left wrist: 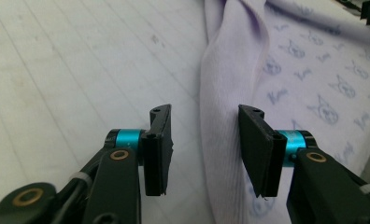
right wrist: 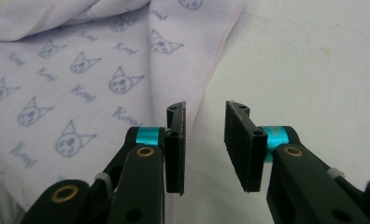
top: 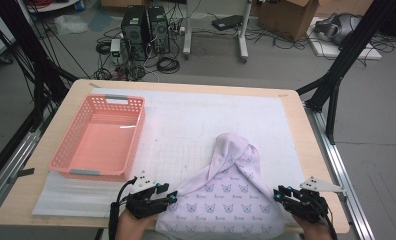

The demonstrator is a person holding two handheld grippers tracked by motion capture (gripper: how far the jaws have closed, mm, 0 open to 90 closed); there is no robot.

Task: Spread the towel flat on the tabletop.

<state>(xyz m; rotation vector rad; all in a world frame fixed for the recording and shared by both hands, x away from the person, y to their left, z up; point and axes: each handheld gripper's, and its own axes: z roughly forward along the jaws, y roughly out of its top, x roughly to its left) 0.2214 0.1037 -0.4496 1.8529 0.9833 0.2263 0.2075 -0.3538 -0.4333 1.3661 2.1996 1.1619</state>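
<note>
A pale lilac garment [top: 231, 187] printed with small cat faces lies crumpled on the white mat [top: 186, 115] at the table's near edge, with a folded plain part peaking toward the middle. At its left edge my left gripper [top: 173, 196] stands open. In the left gripper view the gripper [left wrist: 204, 116] straddles a ribbed fold of the garment [left wrist: 220, 93] without pressing on it. My right gripper [top: 277, 192] stands open at the garment's right edge. In the right gripper view the stitched hem of the garment [right wrist: 80, 70] runs beside one jaw of the gripper [right wrist: 205, 109], with bare mat in the gap.
A pink plastic basket [top: 132, 150] stands on the left of the mat with nothing in it. The wooden table [top: 306, 140] ends close behind both hands. Beyond the far edge the floor holds computer towers, cables and boxes, and black frame posts stand at both sides.
</note>
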